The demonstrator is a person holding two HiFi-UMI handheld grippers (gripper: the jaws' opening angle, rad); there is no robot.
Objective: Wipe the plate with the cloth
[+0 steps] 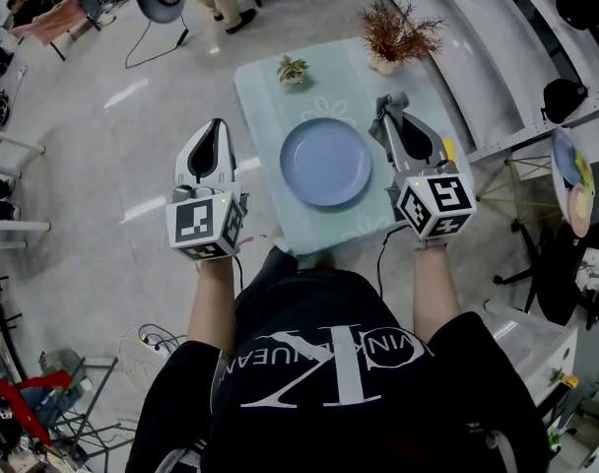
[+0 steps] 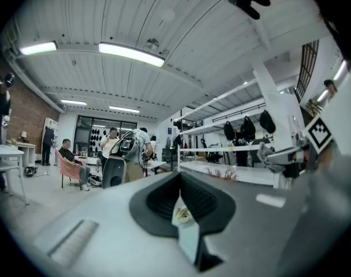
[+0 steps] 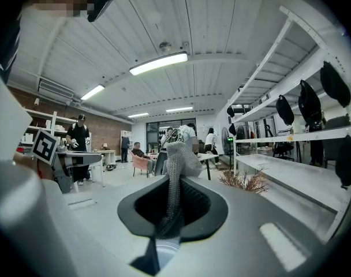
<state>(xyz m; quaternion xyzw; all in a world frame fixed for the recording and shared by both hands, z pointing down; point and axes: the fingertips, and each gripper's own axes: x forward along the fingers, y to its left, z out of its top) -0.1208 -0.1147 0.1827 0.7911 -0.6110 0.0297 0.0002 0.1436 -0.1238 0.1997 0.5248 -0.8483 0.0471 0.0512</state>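
In the head view a round blue plate (image 1: 325,162) lies in the middle of a small table with a pale green cover (image 1: 260,87). My right gripper (image 1: 391,107) hovers just right of the plate, shut on a grey knitted cloth (image 1: 385,116). In the right gripper view that cloth (image 3: 178,157) stands up from between the shut jaws. My left gripper (image 1: 217,126) is held left of the table edge, over the floor, shut with nothing in it. The left gripper view shows only a thin slit between its jaws (image 2: 179,178).
A dried reddish plant in a pot (image 1: 398,33) stands at the table's far right corner and a small succulent (image 1: 293,69) at the far middle. White shelving (image 1: 497,57) runs along the right. People (image 2: 109,146) stand and sit farther back.
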